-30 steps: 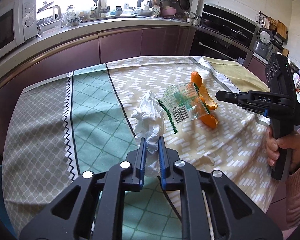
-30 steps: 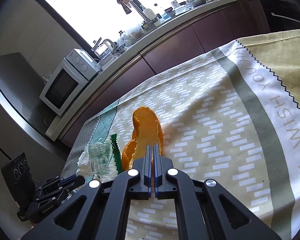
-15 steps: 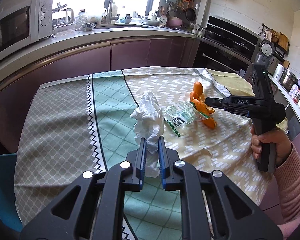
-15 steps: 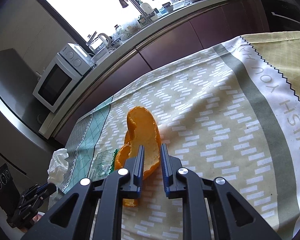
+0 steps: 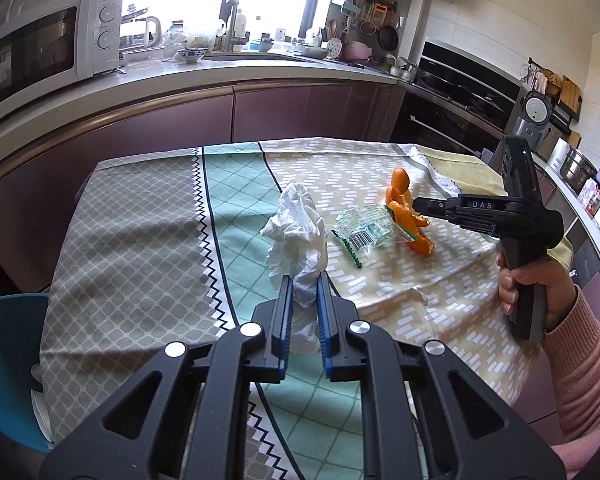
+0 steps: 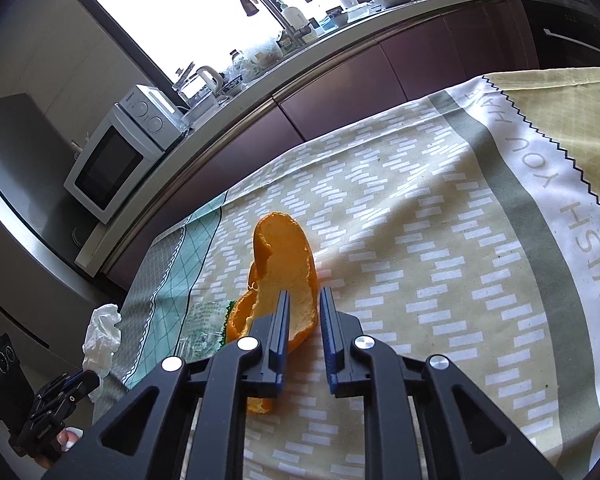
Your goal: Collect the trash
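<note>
My left gripper (image 5: 304,280) is shut on a crumpled white tissue (image 5: 296,220), which hangs above the patterned tablecloth (image 5: 140,240). An orange peel (image 5: 400,188) rests on the cloth, half over a clear green-edged wrapper (image 5: 364,224). My right gripper (image 5: 418,205) has its tips at the peel. In the right wrist view, the right gripper (image 6: 304,296) has its jaws a little apart around the edge of the orange peel (image 6: 284,256). A sliver of cloth shows between the peel and the right pad. The tissue (image 6: 102,332) and left gripper (image 6: 88,380) appear at the lower left.
A hand in a pink sleeve (image 5: 540,292) holds the right gripper at the table's right edge. A blue plastic object (image 5: 4,360) sits beside the table's left side. Behind the table runs a counter with a microwave (image 5: 40,48), a sink and an oven (image 5: 460,96).
My left gripper has drawn back and up with the tissue, so more of the table shows. The right jaws went from shut to slightly apart around the peel's edge.
</note>
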A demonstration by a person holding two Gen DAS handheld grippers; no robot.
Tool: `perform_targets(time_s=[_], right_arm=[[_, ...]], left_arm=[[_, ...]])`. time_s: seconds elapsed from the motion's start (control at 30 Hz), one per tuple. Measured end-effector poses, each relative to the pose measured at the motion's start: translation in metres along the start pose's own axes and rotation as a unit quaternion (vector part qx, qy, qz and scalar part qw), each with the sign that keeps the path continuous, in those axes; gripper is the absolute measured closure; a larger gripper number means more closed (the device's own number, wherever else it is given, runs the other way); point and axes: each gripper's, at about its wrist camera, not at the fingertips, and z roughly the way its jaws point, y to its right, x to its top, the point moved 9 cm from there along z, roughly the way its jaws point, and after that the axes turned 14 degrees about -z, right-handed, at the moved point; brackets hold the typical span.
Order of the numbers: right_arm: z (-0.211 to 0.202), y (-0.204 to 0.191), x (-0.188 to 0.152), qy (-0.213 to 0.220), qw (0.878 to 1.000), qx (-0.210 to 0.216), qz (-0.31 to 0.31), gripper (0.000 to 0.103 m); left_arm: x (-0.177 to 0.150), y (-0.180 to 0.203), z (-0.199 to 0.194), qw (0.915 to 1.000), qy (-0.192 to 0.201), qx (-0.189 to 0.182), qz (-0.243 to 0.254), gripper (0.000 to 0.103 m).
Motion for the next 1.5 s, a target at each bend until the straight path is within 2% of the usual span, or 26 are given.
perform_targets(time_s=[0.2, 0.27, 0.37, 0.43, 0.53, 0.73, 0.8, 0.97, 1.5], right_arm=[[0.011, -0.007, 0.005, -0.019, 0.999, -0.024, -0.029, 0.088], [0.013, -0.008, 0.003, -0.025, 0.999, -0.027, -0.036, 0.096], [0.013, -0.009, 0.002, -0.028, 0.999, -0.026, -0.038, 0.097], [0.011, -0.009, 0.001, -0.025, 0.999, -0.021, -0.035, 0.094], [0.010, -0.013, -0.003, -0.029, 0.999, -0.016, -0.041, 0.078], [0.017, -0.016, -0.002, -0.038, 0.998, -0.024, -0.050, 0.076], [0.019, -0.018, -0.001, -0.041, 0.997, -0.025, -0.056, 0.086], [0.016, -0.019, -0.001, -0.034, 0.997, -0.028, -0.056, 0.097], [-0.032, -0.035, 0.011, 0.041, 0.998, -0.004, -0.040, 0.099]], left_arm=[[-0.001, -0.005, -0.002, 1.0000, 0.000, 0.001, -0.005, 0.091], [-0.001, -0.007, -0.003, 1.0000, 0.000, 0.000, -0.007, 0.091], [-0.002, -0.008, -0.003, 1.0000, 0.000, 0.000, -0.008, 0.091], [-0.001, -0.009, -0.004, 1.0000, 0.000, 0.001, -0.009, 0.091], [-0.002, -0.010, -0.004, 0.9999, -0.001, -0.001, -0.012, 0.091], [-0.003, -0.010, 0.000, 0.9999, -0.006, -0.003, -0.013, 0.091], [-0.004, -0.010, 0.000, 0.9999, -0.006, -0.002, -0.012, 0.091], [-0.005, -0.012, -0.001, 0.9999, -0.006, -0.001, -0.015, 0.091], [-0.005, -0.025, -0.034, 0.9997, 0.019, 0.006, -0.010, 0.091]])
